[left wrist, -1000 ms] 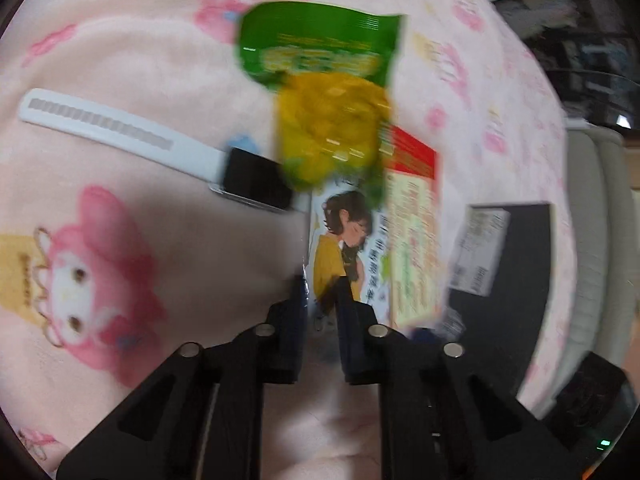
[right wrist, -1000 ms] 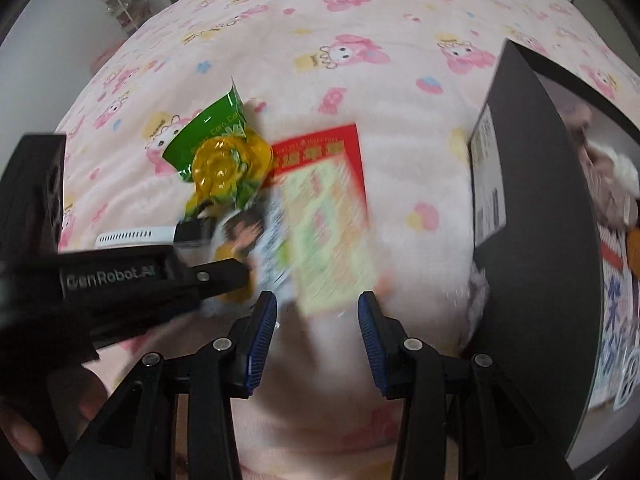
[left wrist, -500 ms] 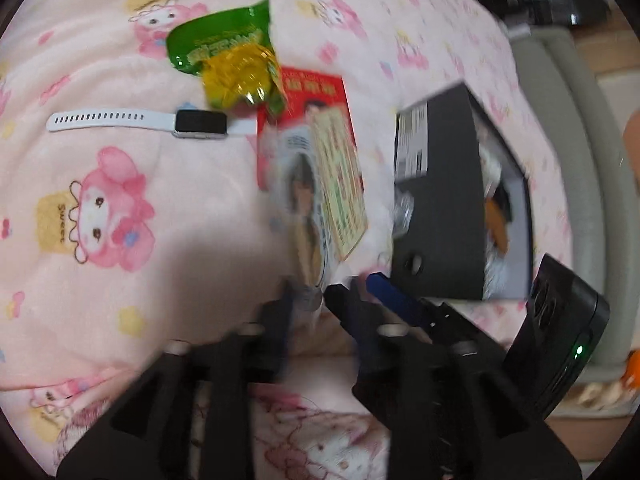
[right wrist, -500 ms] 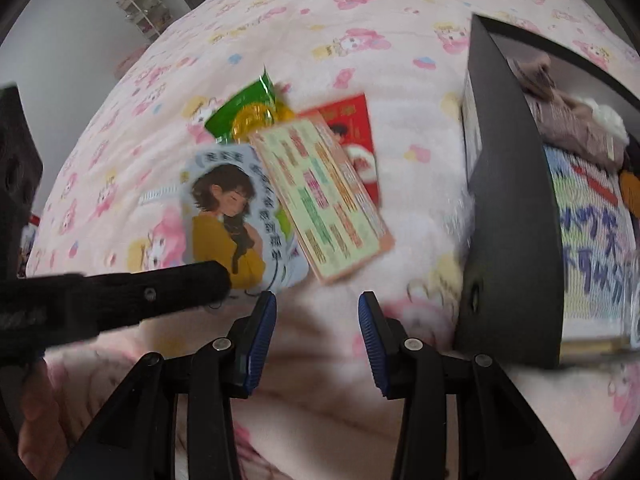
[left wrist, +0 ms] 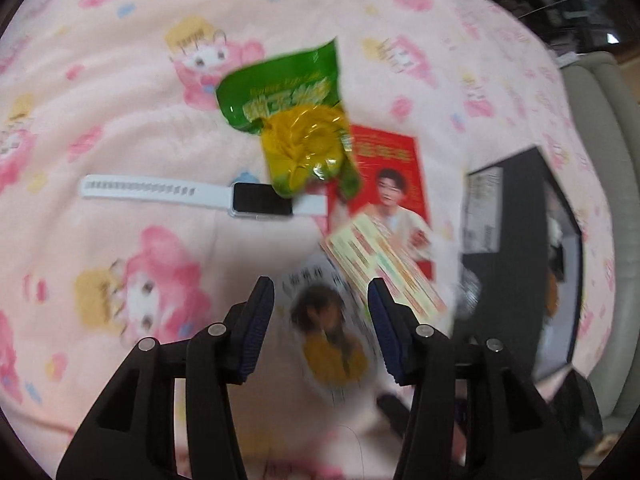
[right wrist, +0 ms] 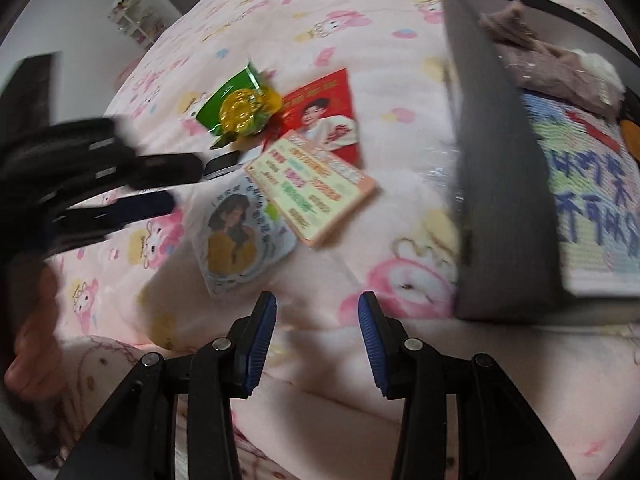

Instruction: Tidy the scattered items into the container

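A girl-picture card (left wrist: 328, 336) (right wrist: 240, 236) lies on the pink blanket under a pale printed booklet (left wrist: 384, 268) (right wrist: 312, 188). Behind them lie a red card with a man's photo (left wrist: 396, 176) (right wrist: 324, 112), a green and yellow snack packet (left wrist: 296, 120) (right wrist: 240, 108) and a white-strapped watch (left wrist: 192, 196). The black box (left wrist: 516, 264) (right wrist: 496, 184) stands at the right with knitwear inside. My left gripper (left wrist: 321, 322) is open with the girl card between its fingertips. My right gripper (right wrist: 317, 334) is open and empty, short of the cards.
The pink cartoon blanket (left wrist: 120, 120) covers a soft bed. A grey cushioned edge (left wrist: 600, 184) runs along the right. In the right wrist view the left gripper's body (right wrist: 80, 176) and a hand reach in from the left. A white wall and shelf (right wrist: 132, 20) stand far behind.
My left gripper was shut on the girl card with the booklet and lifted them; it has now opened and both lie on the blanket. The right gripper stayed open.
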